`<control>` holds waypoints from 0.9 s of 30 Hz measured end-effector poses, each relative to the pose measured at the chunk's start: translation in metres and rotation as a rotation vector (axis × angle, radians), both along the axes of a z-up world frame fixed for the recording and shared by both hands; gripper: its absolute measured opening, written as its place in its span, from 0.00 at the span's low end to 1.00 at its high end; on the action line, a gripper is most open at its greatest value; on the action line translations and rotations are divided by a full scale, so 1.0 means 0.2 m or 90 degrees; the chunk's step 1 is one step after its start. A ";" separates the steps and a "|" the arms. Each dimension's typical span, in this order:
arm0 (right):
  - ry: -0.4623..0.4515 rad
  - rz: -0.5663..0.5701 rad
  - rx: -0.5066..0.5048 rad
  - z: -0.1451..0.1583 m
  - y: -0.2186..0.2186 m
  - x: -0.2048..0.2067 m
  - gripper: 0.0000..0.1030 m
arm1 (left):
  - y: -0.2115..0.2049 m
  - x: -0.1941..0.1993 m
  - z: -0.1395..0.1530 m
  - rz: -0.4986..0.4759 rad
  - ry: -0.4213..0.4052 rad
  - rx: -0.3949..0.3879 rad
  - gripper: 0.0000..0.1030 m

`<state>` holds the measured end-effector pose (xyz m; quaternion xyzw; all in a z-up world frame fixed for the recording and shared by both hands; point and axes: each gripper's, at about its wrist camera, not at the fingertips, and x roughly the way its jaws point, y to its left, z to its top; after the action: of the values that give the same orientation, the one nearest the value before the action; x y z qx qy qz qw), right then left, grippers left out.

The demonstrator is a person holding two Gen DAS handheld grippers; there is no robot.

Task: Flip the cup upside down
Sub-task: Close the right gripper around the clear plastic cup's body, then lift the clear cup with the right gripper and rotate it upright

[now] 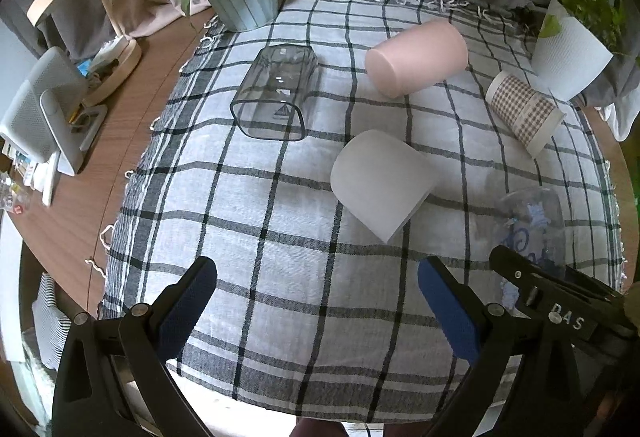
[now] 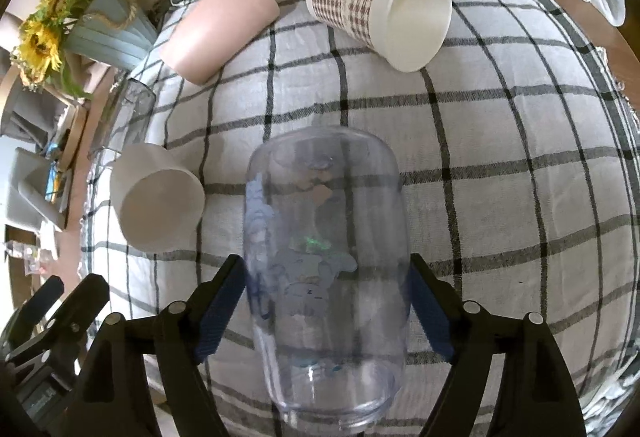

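Checked cloth (image 2: 500, 157) over a wooden table, cups scattered on their sides. Clear printed cup (image 2: 324, 269) lying on the cloth, closed base pointing away, open mouth toward the camera. Right gripper (image 2: 326, 301) straddling that cup, blue pads just beside both walls, contact too close to judge; whether closed on it cannot be told. Left of the clear cup: white cup (image 2: 156, 205) on its side. Beyond the clear cup: checked paper cup (image 2: 380, 17), pink cup (image 2: 220, 25). Left gripper (image 1: 316, 301) wide open, empty, hovering over bare cloth. Likely risks: smooth rounded plastic slipping or rolling out of a light pinch; thin wall flexing under a hard squeeze; a wide turn knocking the white cup; cloth snagging the rim on set-down.
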<state>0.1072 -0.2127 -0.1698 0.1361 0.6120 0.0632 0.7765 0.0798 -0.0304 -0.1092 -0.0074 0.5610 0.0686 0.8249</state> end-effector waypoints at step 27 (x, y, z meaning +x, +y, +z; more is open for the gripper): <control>-0.061 -0.100 -0.072 0.33 -0.43 -0.20 0.78 | -0.46 0.11 0.06 -0.123 0.005 -0.061 1.00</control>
<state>0.0675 -0.2990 -0.1033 0.1365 0.5643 -0.0266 0.8138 0.1021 -0.1221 -0.0968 0.0078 0.5648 -0.0382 0.8243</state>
